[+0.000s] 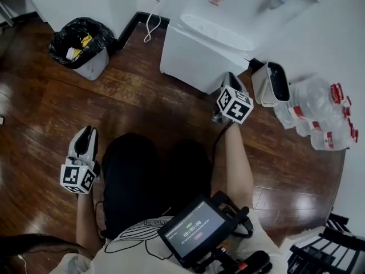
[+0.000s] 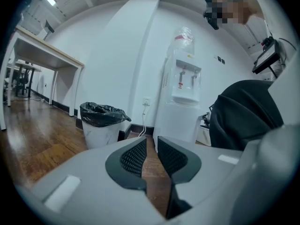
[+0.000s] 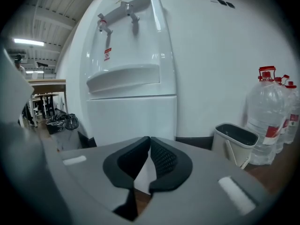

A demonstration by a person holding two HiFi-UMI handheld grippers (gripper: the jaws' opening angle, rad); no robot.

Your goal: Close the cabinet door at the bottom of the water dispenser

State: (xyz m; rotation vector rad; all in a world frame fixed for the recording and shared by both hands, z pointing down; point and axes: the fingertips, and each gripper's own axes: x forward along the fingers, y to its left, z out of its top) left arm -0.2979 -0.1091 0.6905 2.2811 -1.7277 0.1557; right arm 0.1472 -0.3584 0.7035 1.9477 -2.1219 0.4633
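The door [image 3: 133, 118] is faced squarely, close ahead, by the clenched, empty right hand-held gripper [image 3: 149, 142]; the left hand-held gripper [image 2: 151, 146], slightly parted and empty, is held well back.

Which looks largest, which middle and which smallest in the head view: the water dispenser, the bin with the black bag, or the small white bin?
1. water dispenser, clearly the largest.
2. bin with the black bag.
3. small white bin; it seems nearer the camera yet still looks smaller.

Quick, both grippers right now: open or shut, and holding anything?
Left gripper: slightly open, nothing between the jaws.
Right gripper: shut, holding nothing.
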